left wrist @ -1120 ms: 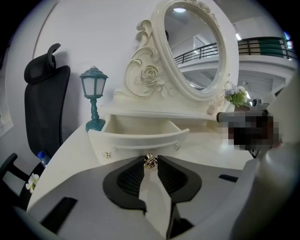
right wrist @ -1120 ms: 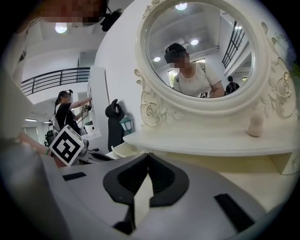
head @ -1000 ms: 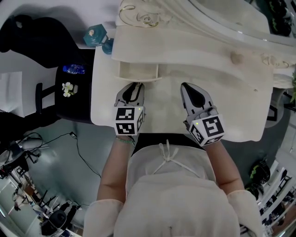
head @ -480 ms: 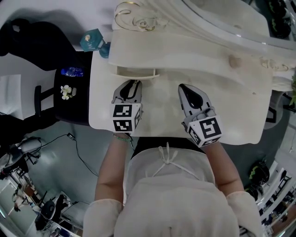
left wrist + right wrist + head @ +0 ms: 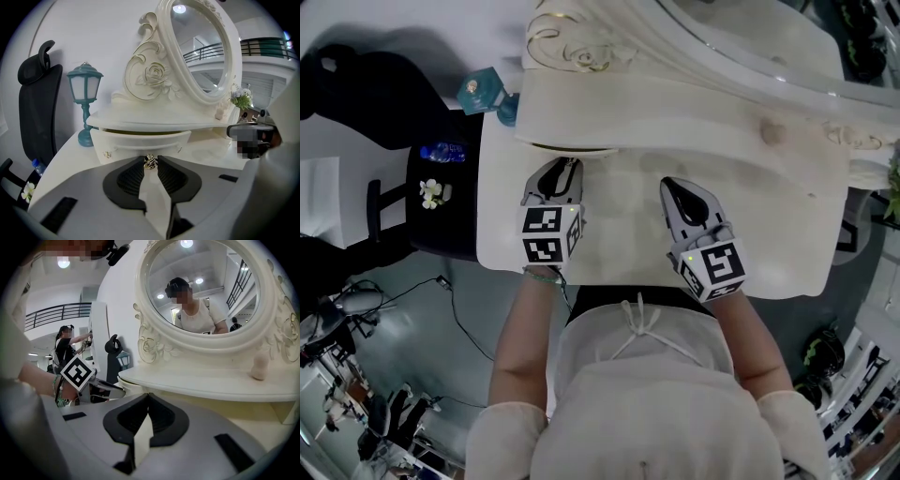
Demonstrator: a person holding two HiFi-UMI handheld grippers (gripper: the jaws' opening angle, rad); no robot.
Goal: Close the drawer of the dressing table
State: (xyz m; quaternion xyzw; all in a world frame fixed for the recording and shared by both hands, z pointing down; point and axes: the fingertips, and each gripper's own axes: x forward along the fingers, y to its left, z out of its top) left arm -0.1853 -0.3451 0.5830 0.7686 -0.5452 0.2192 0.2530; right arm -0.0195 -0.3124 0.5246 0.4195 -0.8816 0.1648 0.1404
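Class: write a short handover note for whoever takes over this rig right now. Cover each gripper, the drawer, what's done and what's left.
Left gripper: shut on the drawer's knob.
Right gripper: shut, empty, over the table.
Drawer: nearly in, its front slightly out.
Left to do: push it flush, then let go.

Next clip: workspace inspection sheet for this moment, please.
Surface: white dressing table top, no spills seen.
Job's things: drawer nearly shut, its front slightly proud under the shelf; knob at its middle.
Clutter: teal lantern lamp at the table's left; beige ornament on the shelf.
Grippers: left gripper closed on the knob; right gripper shut, empty, over the tabletop.
Cables: thin black cable on the floor, left.
Surroundings: oval mirror, black chair.
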